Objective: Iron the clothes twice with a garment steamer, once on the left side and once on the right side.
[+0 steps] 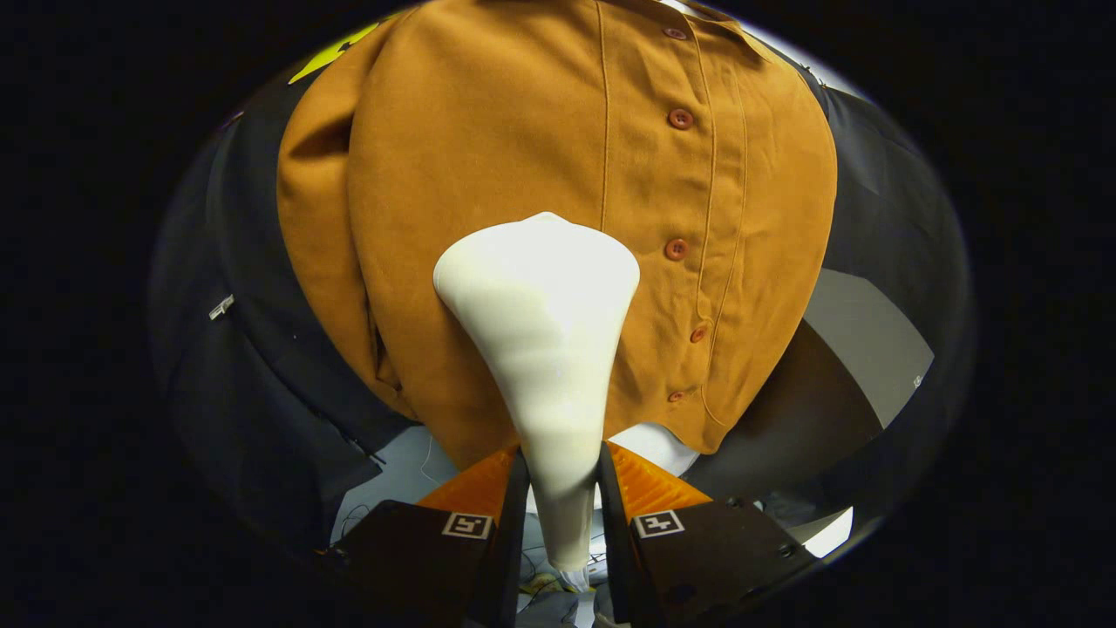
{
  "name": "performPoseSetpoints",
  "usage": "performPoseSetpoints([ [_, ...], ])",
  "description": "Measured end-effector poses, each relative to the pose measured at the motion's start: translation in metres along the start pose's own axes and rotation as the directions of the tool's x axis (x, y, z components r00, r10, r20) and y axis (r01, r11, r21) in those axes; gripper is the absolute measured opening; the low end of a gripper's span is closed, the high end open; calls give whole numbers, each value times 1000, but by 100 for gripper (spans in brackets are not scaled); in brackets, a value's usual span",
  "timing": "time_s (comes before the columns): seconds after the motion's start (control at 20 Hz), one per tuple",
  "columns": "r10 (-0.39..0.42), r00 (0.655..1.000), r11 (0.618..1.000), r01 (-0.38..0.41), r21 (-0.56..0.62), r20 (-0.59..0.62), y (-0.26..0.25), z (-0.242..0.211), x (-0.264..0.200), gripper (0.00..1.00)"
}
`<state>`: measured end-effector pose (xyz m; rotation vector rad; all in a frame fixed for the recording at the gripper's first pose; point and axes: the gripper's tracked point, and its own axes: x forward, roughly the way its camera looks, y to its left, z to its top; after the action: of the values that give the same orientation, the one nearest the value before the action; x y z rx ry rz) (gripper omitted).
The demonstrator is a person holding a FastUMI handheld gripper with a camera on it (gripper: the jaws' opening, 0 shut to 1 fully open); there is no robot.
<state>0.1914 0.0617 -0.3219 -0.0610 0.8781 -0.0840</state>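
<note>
While the gripper (562, 475) is clamping both fingers (501, 480) on the steamer's (545, 349) narrow handle, the white head is widening just ahead of them and lying against the shirt (488, 157). The shirt is hanging upright beyond, its button row (678, 183) running down beside the head, on the right. Dark cloth (253, 349) is flanking the shirt on both sides.

Black cloth wall (253, 366), pale grey floor (397, 475), cables (532, 580) below
</note>
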Motion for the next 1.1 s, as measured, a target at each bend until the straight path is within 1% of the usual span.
performPoseSetpoints([
  [0.25,19,1000,1000,-19,-5,-20,-2,-10,-3,44],
  [0.35,22,1000,1000,-22,2,-12,-5,-8,-8,44],
  [0.7,-14,995,1000,12,29,98,-38,25,-44,44],
  [0.95,-46,979,997,34,64,197,-70,55,-77,44],
  [1.1,-60,970,996,43,76,237,-85,67,-92,44],
])
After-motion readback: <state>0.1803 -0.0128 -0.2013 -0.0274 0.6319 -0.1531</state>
